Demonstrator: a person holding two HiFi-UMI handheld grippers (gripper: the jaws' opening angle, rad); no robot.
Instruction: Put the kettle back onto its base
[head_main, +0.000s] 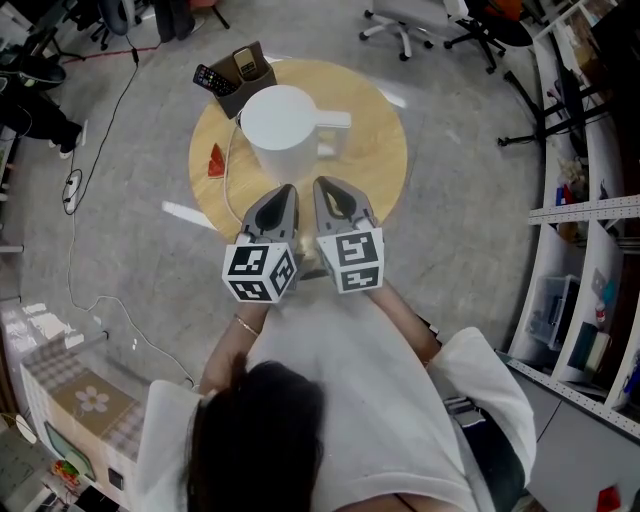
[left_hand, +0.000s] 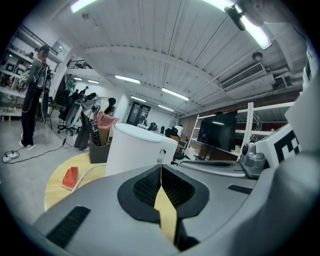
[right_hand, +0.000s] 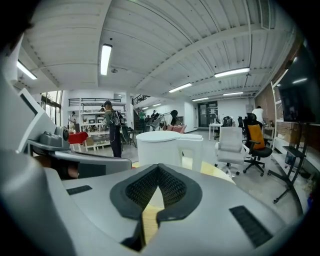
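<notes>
1. Plainly, both claws are closed with nothing in them: the left gripper shows its ribbed pads meeting at the tip, and the right gripper shows the same; they sit side by side over the near edge of the table.
2. Just beyond them the white kettle stands upright near the table's middle, its handle on the right gripper's side; neither claw touches it.
3. Risk: closed jaws cannot take the handle; pushed forward as they stand, they would likely shove or tip the kettle rather than grasp it.
4. Risk: the pale cable curls along the kettle's left flank; a careless lift could snag it and sweep the red piece or the box of remotes along.
5. Risk: no view shows a base apart from the kettle, so I cannot tell whether it already sits on one; lifting might undo a finished job.
6. Only the head view gives the layout from above and the cable's run; the right gripper view alone shows the handle side-on, gap and all; the left gripper view adds the red piece and box at table level, plus a person standing far off.
</notes>
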